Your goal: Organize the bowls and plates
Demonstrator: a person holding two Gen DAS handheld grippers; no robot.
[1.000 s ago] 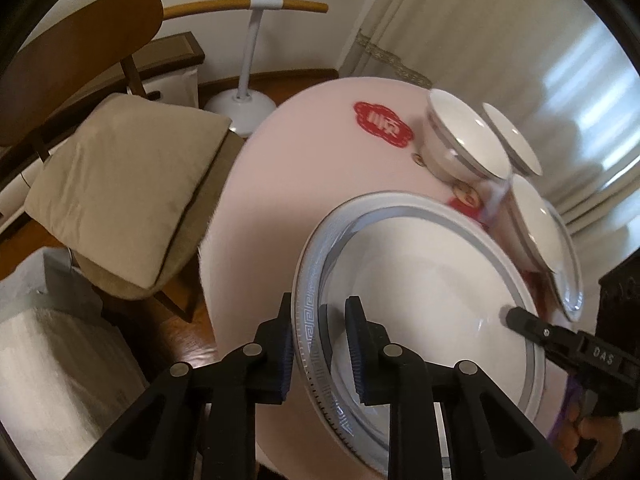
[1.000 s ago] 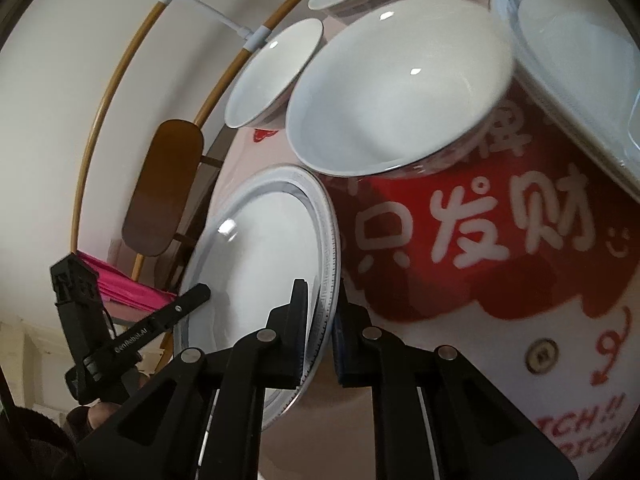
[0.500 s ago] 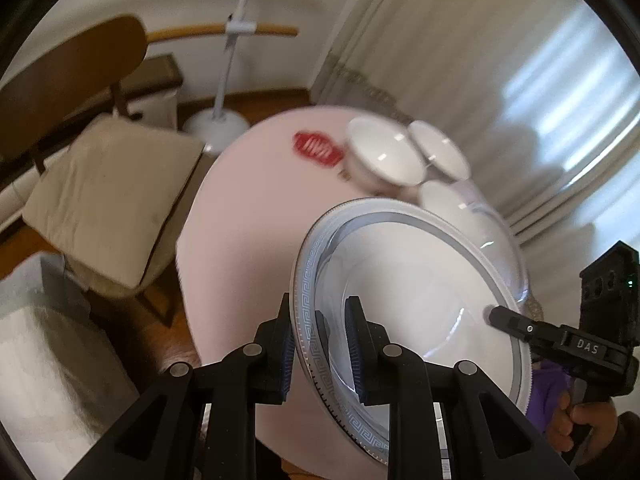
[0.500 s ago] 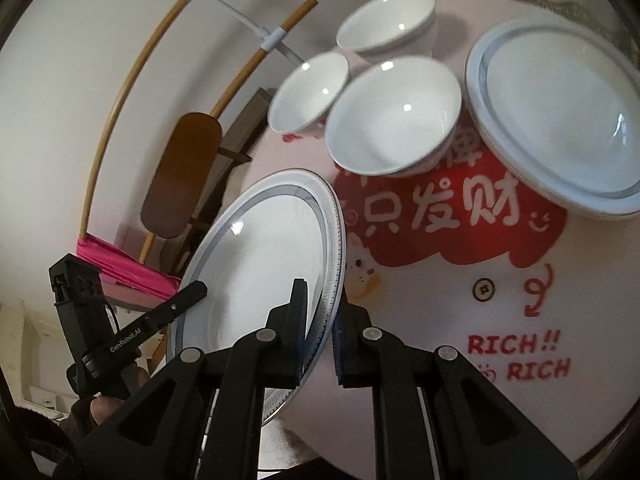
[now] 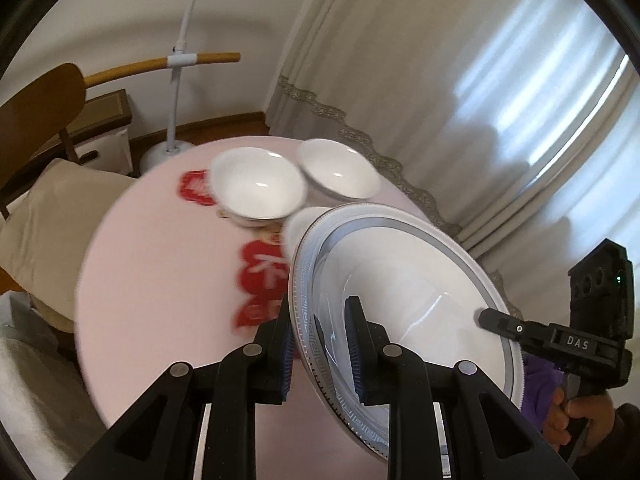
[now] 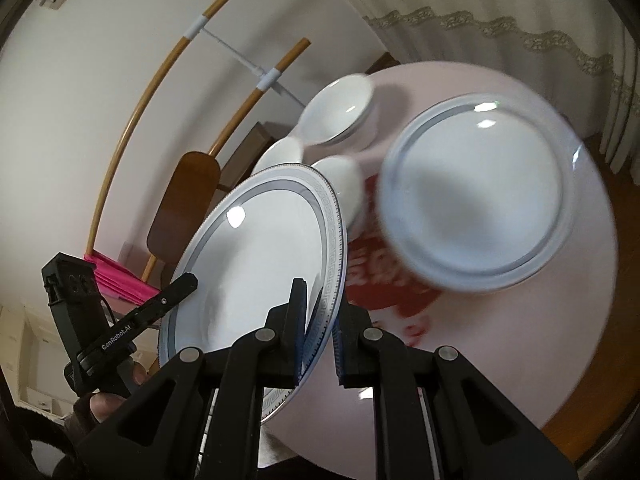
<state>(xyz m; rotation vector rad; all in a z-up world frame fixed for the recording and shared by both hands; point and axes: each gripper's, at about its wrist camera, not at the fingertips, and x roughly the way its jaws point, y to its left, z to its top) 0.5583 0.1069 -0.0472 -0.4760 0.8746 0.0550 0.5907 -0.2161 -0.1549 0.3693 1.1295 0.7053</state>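
A white plate [image 5: 400, 280] with a grey patterned rim hangs tilted above the round pink table [image 5: 160, 280]. My left gripper [image 5: 320, 308] is shut on its near rim, and my right gripper [image 5: 486, 316] pinches the opposite rim. In the right wrist view the same plate [image 6: 260, 248] sits in my right gripper [image 6: 320, 304], with the left gripper [image 6: 188, 282] at its far edge. On the table stand three white bowls [image 5: 256, 186] [image 5: 338, 168] [image 6: 340, 176]. Beside them sits another plate stack [image 6: 476, 200].
A wooden chair with a beige cushion [image 5: 48, 208] stands left of the table. Behind the table are a white floor stand [image 5: 176, 80] and curtains [image 5: 440, 80]. A red print [image 6: 380, 280] covers part of the tabletop. A person's hand [image 5: 576, 408] holds the right gripper.
Both grippers have risen with the plate between them. The table and bowls now look smaller and farther below, and the other plate stack has come into the right wrist view.
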